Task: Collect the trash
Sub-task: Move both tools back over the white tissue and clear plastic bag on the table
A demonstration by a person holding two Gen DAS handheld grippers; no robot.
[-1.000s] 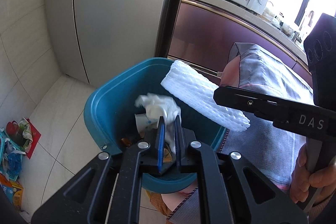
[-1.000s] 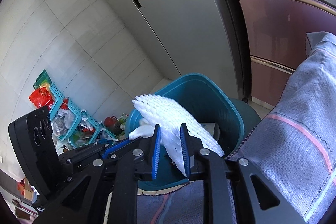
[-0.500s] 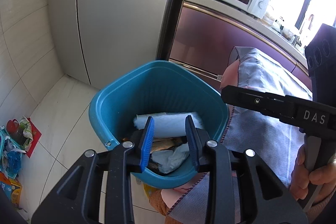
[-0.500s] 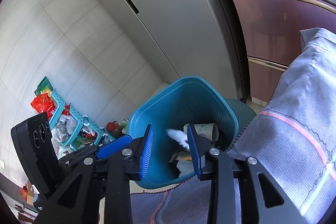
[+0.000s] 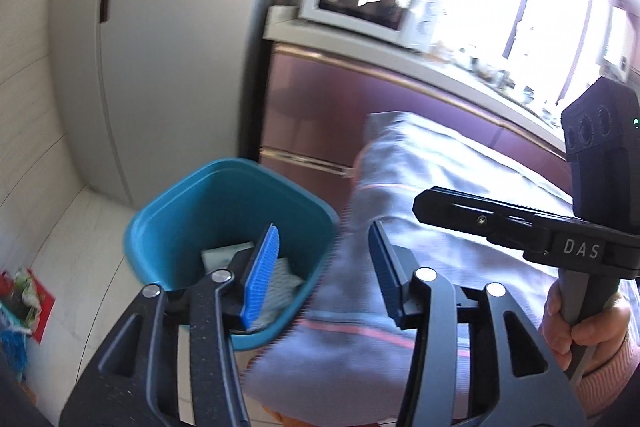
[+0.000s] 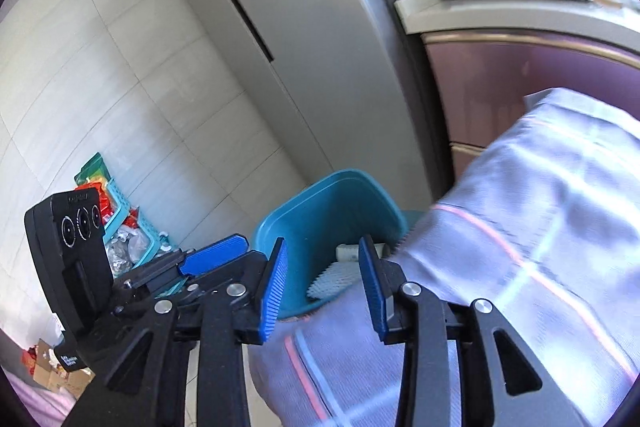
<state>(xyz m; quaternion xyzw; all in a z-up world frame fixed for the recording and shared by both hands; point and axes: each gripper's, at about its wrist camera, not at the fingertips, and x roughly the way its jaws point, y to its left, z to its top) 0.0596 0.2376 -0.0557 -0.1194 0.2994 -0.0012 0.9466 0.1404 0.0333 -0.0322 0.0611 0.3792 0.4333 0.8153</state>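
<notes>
Teal plastic bin [image 5: 224,211], squarish with rounded corners and a smooth wall, stands on pale floor tile beside a woven grey cloth [image 5: 432,195] with pink stripes. Inside lie white netted foam wrap [image 6: 334,277] and crumpled paper [image 5: 282,277]. Left gripper [image 5: 324,267] gapes wide, ribbed blue pads bare, holding nothing. Right gripper [image 6: 322,287] likewise spread wide and empty above the bin's edge.

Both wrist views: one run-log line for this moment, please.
left gripper: open, empty | right gripper: open, empty | teal plastic bin: holds white foam netting
</notes>
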